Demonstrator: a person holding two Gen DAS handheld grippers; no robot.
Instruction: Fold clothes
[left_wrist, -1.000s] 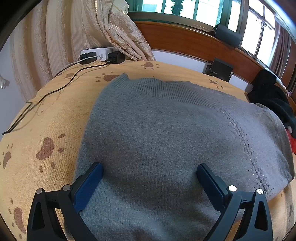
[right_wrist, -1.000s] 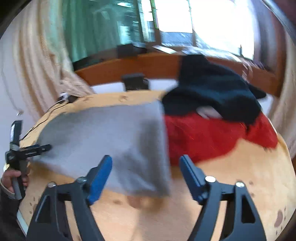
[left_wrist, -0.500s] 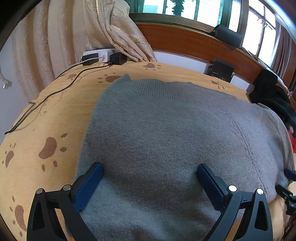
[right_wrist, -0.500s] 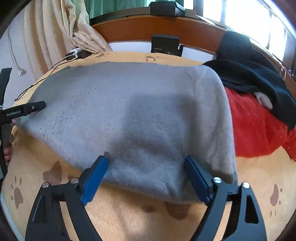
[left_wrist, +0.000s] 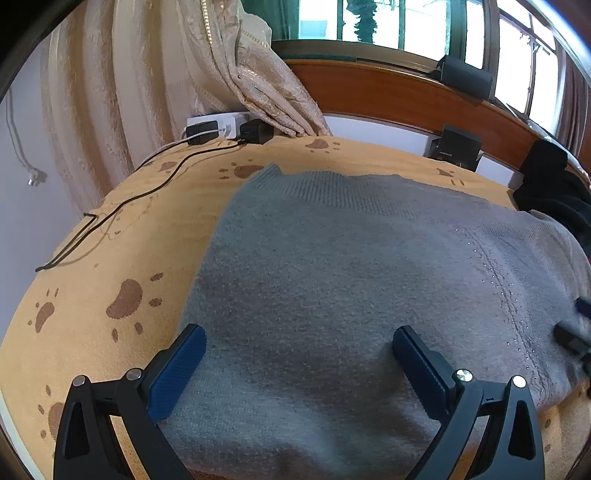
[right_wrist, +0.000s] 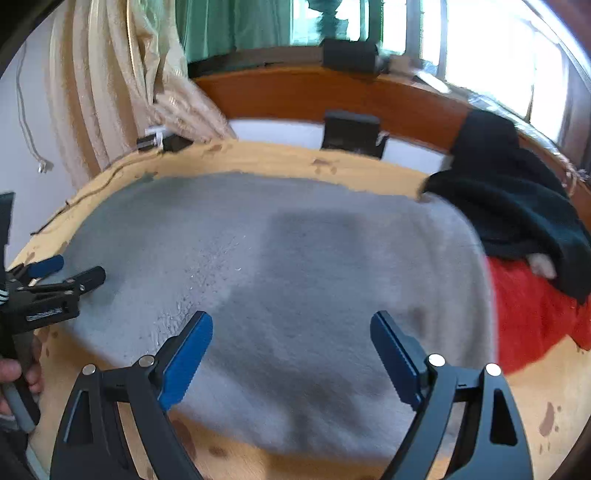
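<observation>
A grey knit sweater lies folded flat on the orange paw-print blanket; it also shows in the right wrist view. My left gripper is open and empty, just above the sweater's near left part. It also shows in the right wrist view at the sweater's left edge. My right gripper is open and empty above the sweater's near middle. Its blurred tips show at the right edge of the left wrist view.
A black garment lies on a red one right of the sweater. A power strip with plugs and a black cable lie at the far left. Curtain, wooden headboard and black boxes stand behind.
My right gripper has moved left over the sweater and closer to my left gripper. The left gripper has barely moved. Both stay open.
</observation>
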